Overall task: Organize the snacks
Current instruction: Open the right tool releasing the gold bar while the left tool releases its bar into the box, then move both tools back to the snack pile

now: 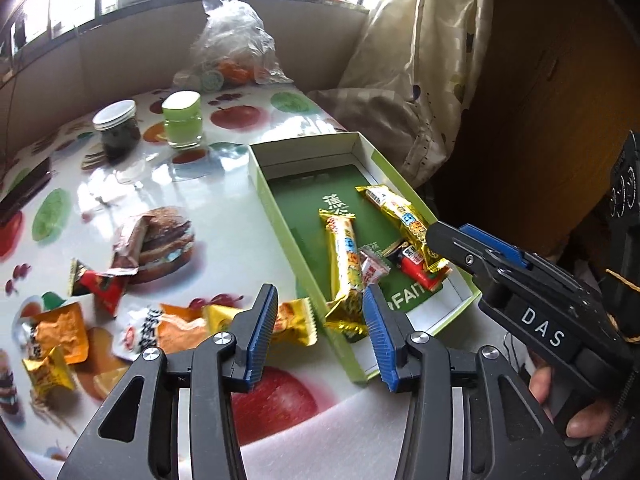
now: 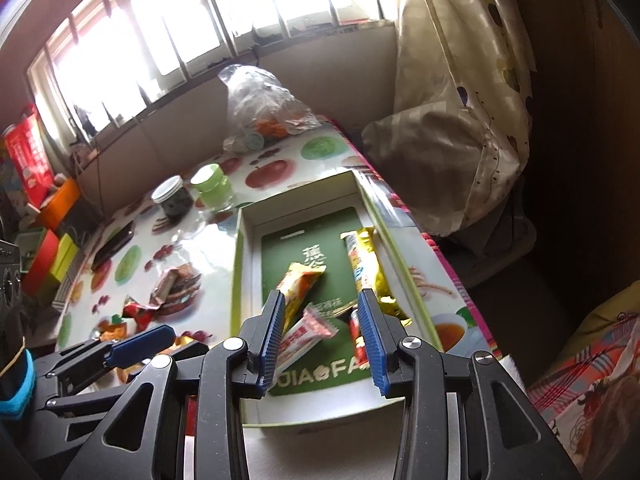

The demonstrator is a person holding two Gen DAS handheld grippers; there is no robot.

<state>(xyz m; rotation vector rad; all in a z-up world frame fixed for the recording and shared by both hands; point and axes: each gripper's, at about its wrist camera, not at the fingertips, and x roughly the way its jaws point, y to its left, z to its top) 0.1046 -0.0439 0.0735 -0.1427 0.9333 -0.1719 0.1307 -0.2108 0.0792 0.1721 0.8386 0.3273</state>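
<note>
Far left on the fruit-print bench (image 1: 224,236) lie the loose snacks still outside the box: an orange packet (image 1: 60,334), a small gold packet (image 1: 47,372), a red packet (image 1: 105,286), a brown bar (image 1: 130,246), a white packet (image 1: 138,338) w/ an orange-yellow packet (image 1: 256,322) beside it. Behind them, toward the window, stand a white-lidded jar (image 1: 117,128) and a green-lidded jar (image 1: 183,120), side by side, w/ a clear plastic bag (image 1: 234,46) further back. Your left tool (image 1: 322,320) hangs above the bench at the box's near left edge; its blue pads are spread apart w/ nothing between them, no snack touched. Right of centre sits the green-rimmed box (image 1: 280,216), open-topped, w/ a dark green card on its floor. Inside it: a long gold bar (image 1: 345,264) along the left, a small white-and-red packet (image 2: 306,334) in the middle, a red packet (image 1: 414,264) just beside it, and a second gold bar (image 2: 366,264) along the right wall. Your right tool (image 2: 323,334) hovers over the box's near end, pads parted and empty, the white-and-red packet seen between them but below, not gripped. At far right, a hand (image 1: 576,412) grips that tool's handle; a pale curtain (image 1: 424,64) hangs beyond the bench.
</note>
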